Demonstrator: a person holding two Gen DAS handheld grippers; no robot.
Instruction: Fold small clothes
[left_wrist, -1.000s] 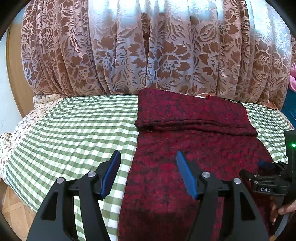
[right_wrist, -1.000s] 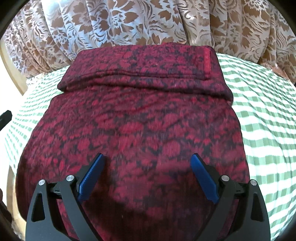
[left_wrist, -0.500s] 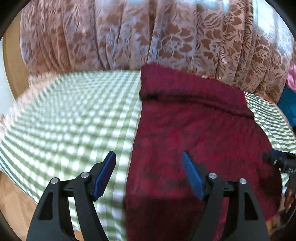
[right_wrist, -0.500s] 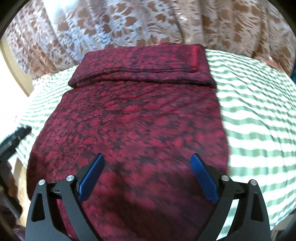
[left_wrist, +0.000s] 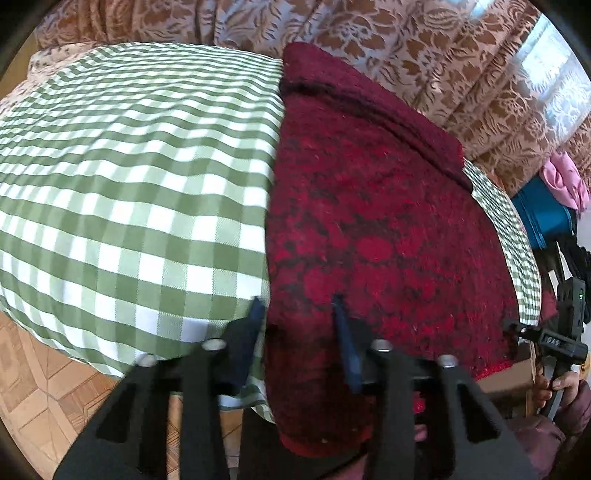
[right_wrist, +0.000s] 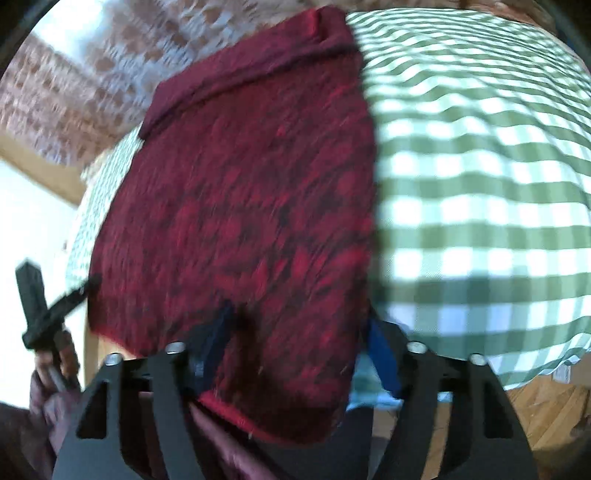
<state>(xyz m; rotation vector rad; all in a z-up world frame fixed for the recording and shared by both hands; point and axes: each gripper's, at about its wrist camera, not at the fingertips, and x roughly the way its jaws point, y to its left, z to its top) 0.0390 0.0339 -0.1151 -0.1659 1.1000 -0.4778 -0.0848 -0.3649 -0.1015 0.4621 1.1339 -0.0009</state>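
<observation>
Now down at near corners of dark red patterned knit garment (left_wrist: 369, 229), spread on green-and-white checked cloth (left_wrist: 129, 177): left gripper (left_wrist: 299, 317) and right gripper (right_wrist: 299, 332), both parted, straddling hem corners, clamping nothing.

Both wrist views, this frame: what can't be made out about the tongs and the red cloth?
- Left wrist view: the near hem of the red cloth drops behind the left tongs, so any grip is hidden.
- Right wrist view: motion blur smears the right tongs; pad contact with the cloth is unreadable.
- Right wrist view: the curtain pattern is blurred.
</observation>
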